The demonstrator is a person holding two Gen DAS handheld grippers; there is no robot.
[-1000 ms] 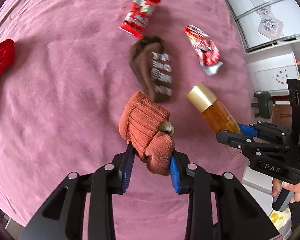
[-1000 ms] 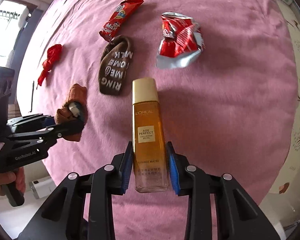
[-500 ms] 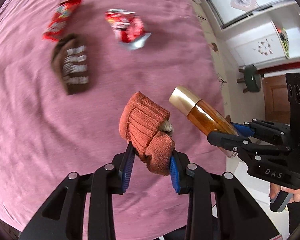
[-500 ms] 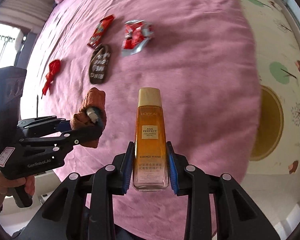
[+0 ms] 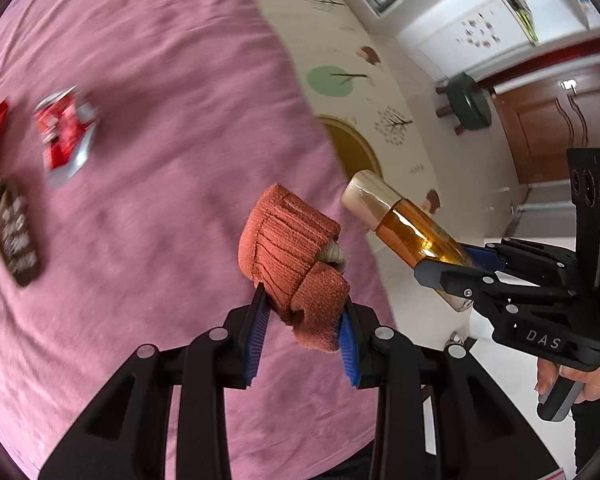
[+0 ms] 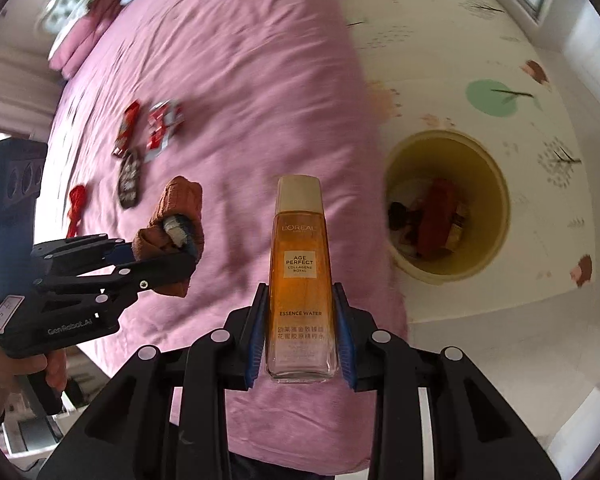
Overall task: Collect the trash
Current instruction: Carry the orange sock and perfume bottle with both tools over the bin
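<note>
While both hands hang above the edge of the pink bed (image 6: 228, 60), the right tool (image 6: 300, 332) is clenched on the lower part of a L'Oréal essence water bottle (image 6: 300, 264), whose long axis runs straight out along the fingers, gold cap farthest from the tool and clear base nearest it. Seen from the left wrist, the same bottle (image 5: 404, 224) slants with its cap up and to the left. The left tool (image 5: 302, 332) is clenched on a bunched rust-orange sock (image 5: 292, 256), which sticks out beyond the blue pads (image 5: 256, 332). Beside the bed, on the patterned floor mat (image 6: 500, 40), stands a yellow bin (image 6: 496, 184) already holding some items. Two red snack wrappers (image 6: 162, 128), a dark brown sock (image 6: 129, 178) and a red scrap (image 6: 76, 200) lie on the bed.
</note>
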